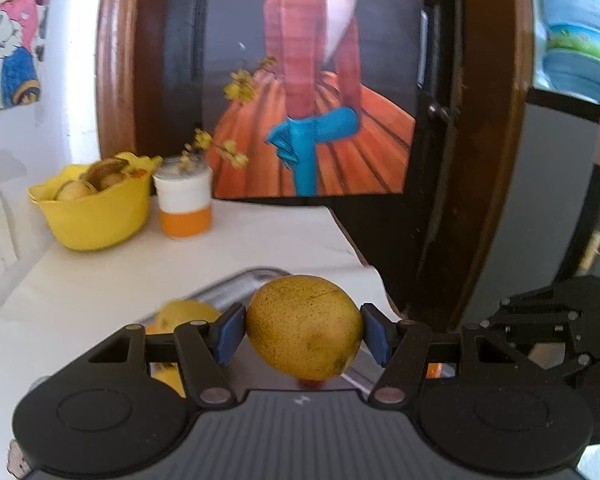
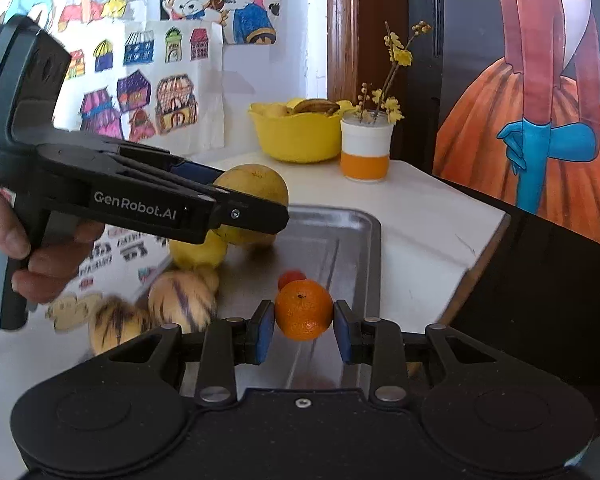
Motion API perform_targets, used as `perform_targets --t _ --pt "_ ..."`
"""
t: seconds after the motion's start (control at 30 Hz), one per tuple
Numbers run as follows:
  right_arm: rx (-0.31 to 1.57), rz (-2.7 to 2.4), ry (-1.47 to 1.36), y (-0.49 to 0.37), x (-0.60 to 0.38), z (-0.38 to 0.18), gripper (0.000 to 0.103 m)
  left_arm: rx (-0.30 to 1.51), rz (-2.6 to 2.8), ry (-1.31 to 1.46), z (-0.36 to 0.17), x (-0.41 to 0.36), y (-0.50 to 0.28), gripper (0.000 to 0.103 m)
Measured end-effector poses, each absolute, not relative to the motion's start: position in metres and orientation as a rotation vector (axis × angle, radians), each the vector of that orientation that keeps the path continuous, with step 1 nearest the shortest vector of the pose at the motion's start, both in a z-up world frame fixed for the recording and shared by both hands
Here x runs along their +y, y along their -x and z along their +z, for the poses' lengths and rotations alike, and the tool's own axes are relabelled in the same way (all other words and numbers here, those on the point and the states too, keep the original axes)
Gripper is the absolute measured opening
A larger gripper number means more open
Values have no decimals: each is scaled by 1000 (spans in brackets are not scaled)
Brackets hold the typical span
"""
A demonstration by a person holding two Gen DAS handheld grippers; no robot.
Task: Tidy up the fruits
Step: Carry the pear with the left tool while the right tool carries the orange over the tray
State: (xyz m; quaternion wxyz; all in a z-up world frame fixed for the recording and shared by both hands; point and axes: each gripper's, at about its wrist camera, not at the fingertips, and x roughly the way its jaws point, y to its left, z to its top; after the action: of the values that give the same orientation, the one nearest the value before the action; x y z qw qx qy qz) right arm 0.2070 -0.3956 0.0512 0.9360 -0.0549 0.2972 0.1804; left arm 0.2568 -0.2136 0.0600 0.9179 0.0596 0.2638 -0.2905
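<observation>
My left gripper (image 1: 303, 334) is shut on a speckled yellow-brown pear (image 1: 304, 326), held above the near end of a metal tray (image 1: 236, 286). From the right wrist view the left gripper (image 2: 256, 204) shows side-on in a person's hand, the pear (image 2: 252, 184) between its fingers. My right gripper (image 2: 304, 326) is shut on a small orange (image 2: 304, 310) over the tray (image 2: 352, 236). A lemon (image 2: 198, 252) and a small red fruit (image 2: 291, 278) lie under the grippers. Two striped yellow fruits (image 2: 180, 300) lie left of the tray.
At the back of the white table (image 2: 420, 208) stand a yellow bowl (image 2: 296, 136) holding bananas and a white-and-orange cup (image 2: 366, 148) with yellow flower twigs. A knobbly pale root (image 2: 72, 310) lies at left. The table's right edge drops beside a dark door with a painting.
</observation>
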Motion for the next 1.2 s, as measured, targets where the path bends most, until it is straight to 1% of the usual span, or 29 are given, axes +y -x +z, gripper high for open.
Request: perform_targets --t 0.13,0.53,0.87,1.2 --pt "606 345 145 -192 -396 45 34 561 -643 -165 54 -221 -248 66" --pt "608 301 109 -176 -401 33 34 602 -706 -268 38 -238 -229 66" --pt "575 271 150 -167 -393 28 34 642 -694 -278 33 -237 -232 66" --pt "573 260 130 -164 -391 25 35 684 -668 -284 28 -236 -236 67"
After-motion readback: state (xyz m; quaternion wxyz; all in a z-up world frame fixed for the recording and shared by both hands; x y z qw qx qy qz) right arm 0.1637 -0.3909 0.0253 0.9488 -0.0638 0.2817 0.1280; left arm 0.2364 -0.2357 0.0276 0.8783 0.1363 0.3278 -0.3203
